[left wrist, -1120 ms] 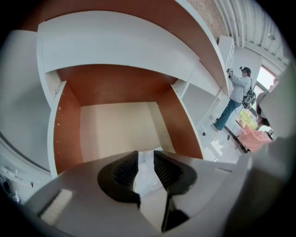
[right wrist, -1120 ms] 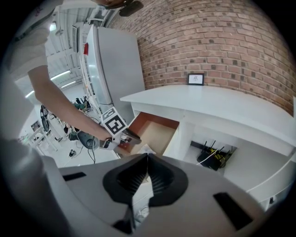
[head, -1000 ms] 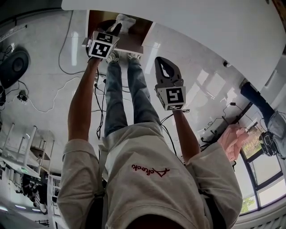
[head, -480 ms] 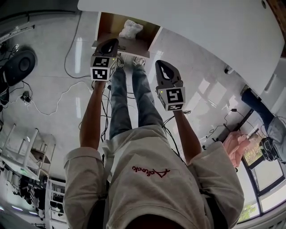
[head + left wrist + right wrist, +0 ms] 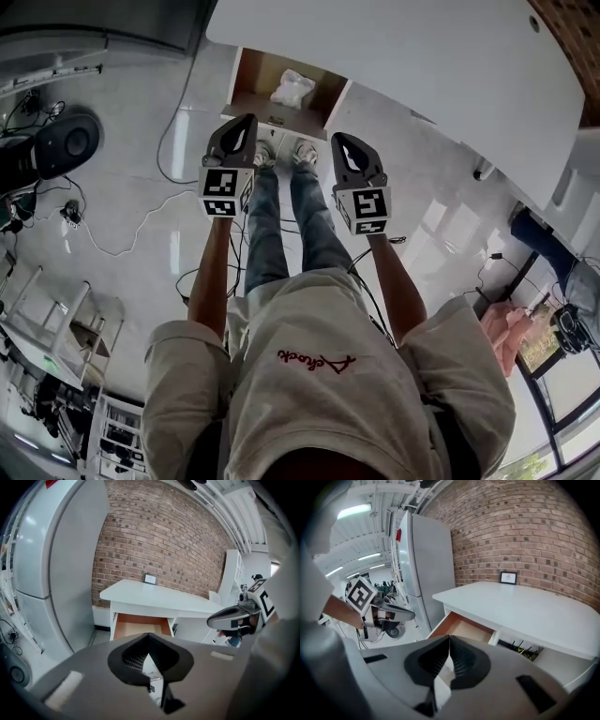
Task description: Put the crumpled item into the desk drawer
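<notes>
The crumpled white item [image 5: 292, 89] lies inside the open desk drawer [image 5: 246, 82], so the placing looks done. The left gripper [image 5: 242, 127] and right gripper [image 5: 341, 142] hang apart from it, jaws closed on nothing. Only shutting the drawer may be left.

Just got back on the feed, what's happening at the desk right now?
A person stands facing the white desk with a two-jaw gripper in each hand. The crumpled white item lies inside the open wood-lined drawer, so the placing looks done. The left gripper and the right gripper are both held in the air short of the drawer, jaws together with nothing between them. The drawer stands open, not yet pushed shut.
</notes>
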The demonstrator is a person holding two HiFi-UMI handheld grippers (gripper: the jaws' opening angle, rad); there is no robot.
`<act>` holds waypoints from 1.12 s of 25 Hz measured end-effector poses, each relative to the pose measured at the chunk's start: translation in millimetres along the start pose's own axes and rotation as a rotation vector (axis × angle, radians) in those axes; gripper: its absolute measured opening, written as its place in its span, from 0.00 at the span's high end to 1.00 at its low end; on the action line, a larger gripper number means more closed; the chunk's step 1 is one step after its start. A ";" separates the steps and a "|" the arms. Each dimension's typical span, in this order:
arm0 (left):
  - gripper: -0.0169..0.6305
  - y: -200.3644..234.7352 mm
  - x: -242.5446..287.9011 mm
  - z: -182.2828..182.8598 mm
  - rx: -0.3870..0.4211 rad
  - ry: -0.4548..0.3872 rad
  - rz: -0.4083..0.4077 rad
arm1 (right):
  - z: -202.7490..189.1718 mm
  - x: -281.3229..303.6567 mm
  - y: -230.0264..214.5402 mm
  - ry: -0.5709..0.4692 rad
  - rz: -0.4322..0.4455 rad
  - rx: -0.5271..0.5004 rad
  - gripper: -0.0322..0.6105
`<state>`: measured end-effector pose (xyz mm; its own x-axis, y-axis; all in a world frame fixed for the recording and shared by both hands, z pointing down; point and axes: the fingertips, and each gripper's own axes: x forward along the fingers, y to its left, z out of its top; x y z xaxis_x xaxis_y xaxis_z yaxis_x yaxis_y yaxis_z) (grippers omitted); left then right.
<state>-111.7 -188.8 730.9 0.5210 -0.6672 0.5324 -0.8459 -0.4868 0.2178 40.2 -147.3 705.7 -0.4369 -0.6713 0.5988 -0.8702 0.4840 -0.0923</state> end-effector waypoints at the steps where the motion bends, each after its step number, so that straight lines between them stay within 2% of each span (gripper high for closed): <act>1: 0.96 -1.8 -8.4 4.9 -0.002 -0.008 0.005 | 7.4 -2.1 0.2 -0.011 -0.005 -0.007 0.93; 13: 0.96 -8.0 -83.6 66.0 -0.024 -0.102 0.095 | 91.3 -32.0 2.9 -0.146 -0.006 -0.069 0.93; 24: 0.96 -16.8 -122.5 161.4 0.084 -0.248 0.150 | 193.8 -60.3 -4.2 -0.357 -0.013 -0.116 0.93; 28: 0.96 -16.2 -134.3 197.0 0.096 -0.312 0.167 | 220.9 -72.0 -8.7 -0.409 -0.018 -0.140 0.93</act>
<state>-145.5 -202.4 494.8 0.3988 -0.8747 0.2753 -0.9154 -0.3975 0.0630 28.9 -227.2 487.6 -0.5008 -0.8338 0.2322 -0.8515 0.5227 0.0408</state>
